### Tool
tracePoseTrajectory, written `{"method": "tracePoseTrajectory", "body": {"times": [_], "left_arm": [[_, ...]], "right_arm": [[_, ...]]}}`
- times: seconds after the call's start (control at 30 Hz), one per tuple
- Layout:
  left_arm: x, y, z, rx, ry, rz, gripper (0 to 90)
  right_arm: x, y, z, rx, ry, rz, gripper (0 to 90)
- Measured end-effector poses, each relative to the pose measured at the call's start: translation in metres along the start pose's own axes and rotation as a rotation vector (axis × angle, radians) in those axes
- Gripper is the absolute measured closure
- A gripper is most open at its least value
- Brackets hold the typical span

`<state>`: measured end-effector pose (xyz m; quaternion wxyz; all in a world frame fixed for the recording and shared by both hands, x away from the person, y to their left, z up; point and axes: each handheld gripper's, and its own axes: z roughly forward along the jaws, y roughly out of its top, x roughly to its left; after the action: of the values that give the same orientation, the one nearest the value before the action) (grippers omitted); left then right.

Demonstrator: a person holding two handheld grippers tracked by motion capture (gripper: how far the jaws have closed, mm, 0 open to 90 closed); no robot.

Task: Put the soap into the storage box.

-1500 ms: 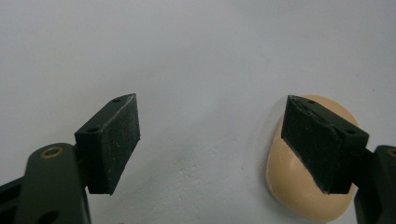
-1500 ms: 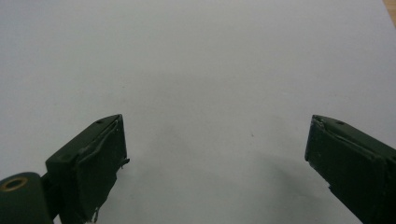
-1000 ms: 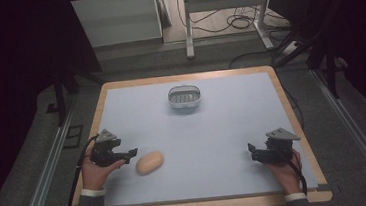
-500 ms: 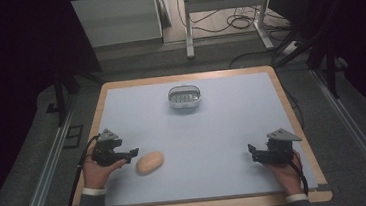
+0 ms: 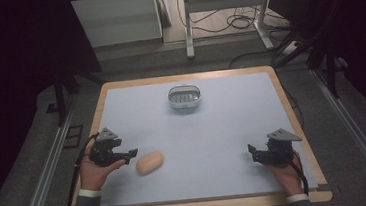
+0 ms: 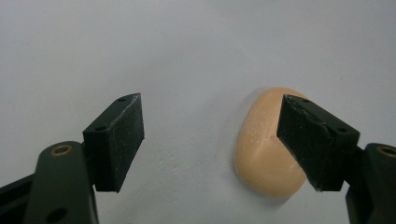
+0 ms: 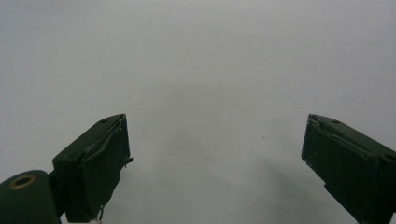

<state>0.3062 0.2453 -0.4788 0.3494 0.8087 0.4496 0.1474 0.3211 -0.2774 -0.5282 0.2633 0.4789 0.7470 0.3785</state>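
The surface is pale blue with a wooden border. A peach-coloured soap bar lies near its left edge; a grey soap dish sits by its far edge.

A smooth, peach-coloured oval soap bar lies flat on the table, just ahead of the left gripper's spread jaws, partly behind the right-hand one

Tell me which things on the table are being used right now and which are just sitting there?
In use:
- peach-coloured soap bar, just beyond the open left gripper
- left gripper, pointing at it

Just sitting there:
- soap dish at the far side of the table
- right gripper, open over bare table
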Motion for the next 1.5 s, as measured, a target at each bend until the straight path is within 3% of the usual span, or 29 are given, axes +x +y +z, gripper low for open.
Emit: {"method": "tracePoseTrajectory", "body": {"times": [0.23, 0.9, 1.5], "left_arm": [[-0.004, 0.007, -0.002, 0.015, -0.025, 0.029, 22.7], [-0.02, 0.019, 0.008, 0.071, -0.046, 0.114, 22.9], [-0.031, 0.023, 0.02, 0.115, -0.073, 0.15, 22.6]], "right_arm": [[0.001, 0.0, 0.0, 0.0, -0.011, -0.009, 7.9], [0.001, 0.0, -0.001, -0.01, -0.017, 0.002, 7.9], [0.001, 0.0, -0.001, -0.008, -0.02, -0.005, 7.9]]}}
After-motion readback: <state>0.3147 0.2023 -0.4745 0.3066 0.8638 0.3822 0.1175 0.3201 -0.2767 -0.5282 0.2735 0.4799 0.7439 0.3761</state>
